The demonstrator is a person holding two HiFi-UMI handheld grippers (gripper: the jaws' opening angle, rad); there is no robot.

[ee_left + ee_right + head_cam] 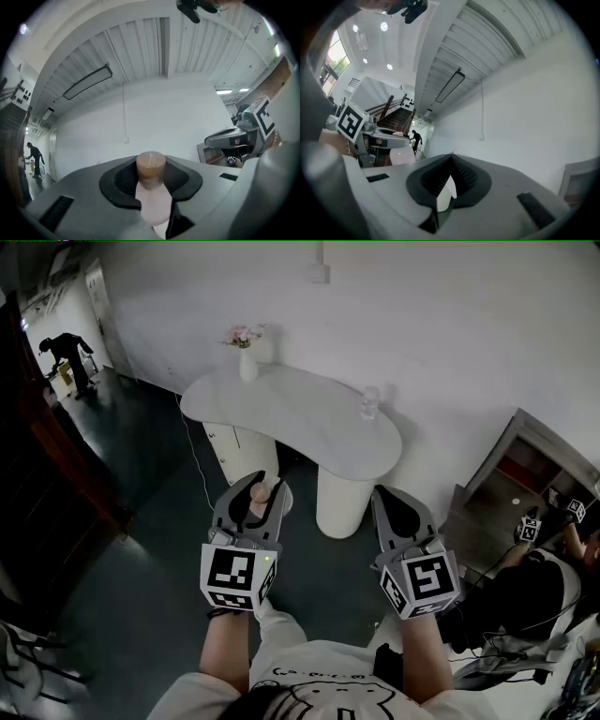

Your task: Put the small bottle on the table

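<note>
The small bottle (261,493), pale pink with a brown cap, stands upright between the jaws of my left gripper (262,484), which is shut on it. The left gripper view shows the cap (151,165) rising above the black pads and the pink body (153,206) clamped below, inside the left gripper (151,176). My right gripper (382,495) is shut and holds nothing; its jaw tips meet in the right gripper view (449,171). Both grippers hover above the dark floor, short of the white curved table (300,423).
On the table stand a white vase with flowers (247,357) at the far left end and a clear glass (370,402) toward the right. A low shelf (525,460) and a seated person (544,568) are at the right. Another person (66,352) stands far off at the left.
</note>
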